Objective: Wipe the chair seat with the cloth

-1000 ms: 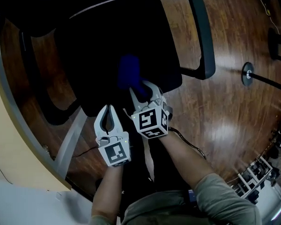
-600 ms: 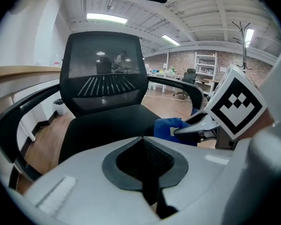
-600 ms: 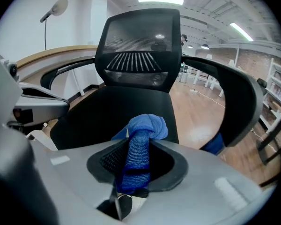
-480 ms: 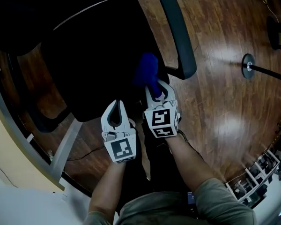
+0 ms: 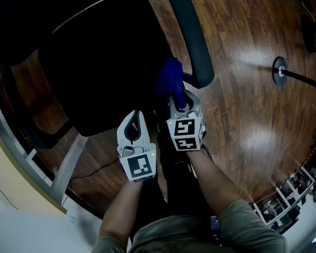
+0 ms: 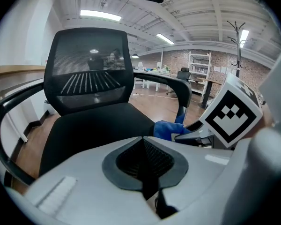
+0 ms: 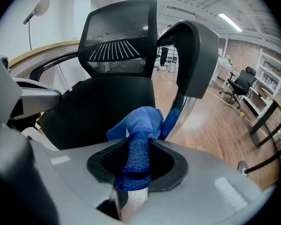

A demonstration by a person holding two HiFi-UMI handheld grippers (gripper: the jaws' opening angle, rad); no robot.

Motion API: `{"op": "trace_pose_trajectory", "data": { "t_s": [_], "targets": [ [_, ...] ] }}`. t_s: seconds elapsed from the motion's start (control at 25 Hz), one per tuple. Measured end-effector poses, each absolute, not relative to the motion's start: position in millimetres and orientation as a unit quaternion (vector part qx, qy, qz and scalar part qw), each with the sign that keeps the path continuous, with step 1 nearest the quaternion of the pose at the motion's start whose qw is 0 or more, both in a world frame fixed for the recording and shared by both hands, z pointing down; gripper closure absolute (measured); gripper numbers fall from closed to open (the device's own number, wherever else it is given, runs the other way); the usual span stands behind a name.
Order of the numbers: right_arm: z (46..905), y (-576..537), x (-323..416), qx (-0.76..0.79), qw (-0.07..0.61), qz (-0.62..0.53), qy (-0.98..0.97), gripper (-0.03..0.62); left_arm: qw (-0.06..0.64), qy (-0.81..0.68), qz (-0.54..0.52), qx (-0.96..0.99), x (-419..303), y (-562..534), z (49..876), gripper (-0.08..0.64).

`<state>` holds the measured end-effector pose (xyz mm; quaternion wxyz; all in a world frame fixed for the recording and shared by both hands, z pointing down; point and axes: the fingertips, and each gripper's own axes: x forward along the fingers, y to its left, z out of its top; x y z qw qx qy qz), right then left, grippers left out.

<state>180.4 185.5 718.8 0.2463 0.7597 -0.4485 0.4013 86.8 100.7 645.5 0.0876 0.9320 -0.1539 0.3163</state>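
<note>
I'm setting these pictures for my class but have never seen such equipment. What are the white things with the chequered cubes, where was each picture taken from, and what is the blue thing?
No robot here: a person holds a pair of tongs in each hand; the cubes are part of them. One picture looks down from a camera on the person's head; the other two come from cameras riding on the tongs. The left tongs are shut and empty. The right tongs grip a blue cloth at the edge of a black chair seat, beside the armrest, over a wooden floor.
</note>
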Motion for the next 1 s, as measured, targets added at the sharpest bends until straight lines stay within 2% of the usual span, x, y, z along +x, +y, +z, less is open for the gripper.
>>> {"op": "trace_pose_trajectory", "data": {
  "t_s": [0.28,0.56,1.0],
  "targets": [
    [724.6,185.2,181.5,0.759,0.252,0.408,-0.441,0.486,0.1,-0.183,0.317,0.925,70.3,87.3,645.9,0.555],
    [690.0,161.1,170.6,0.76,0.263,0.371,-0.464,0.486,0.117,-0.246,0.307,0.912,30.2,54.3,631.3,0.555],
    [647.3,42.4,31.5,0.687,0.263,0.313,-0.601,0.485,0.123,-0.327,0.317,0.882,-99.1,-15.6,620.4,0.555]
  ]
}}
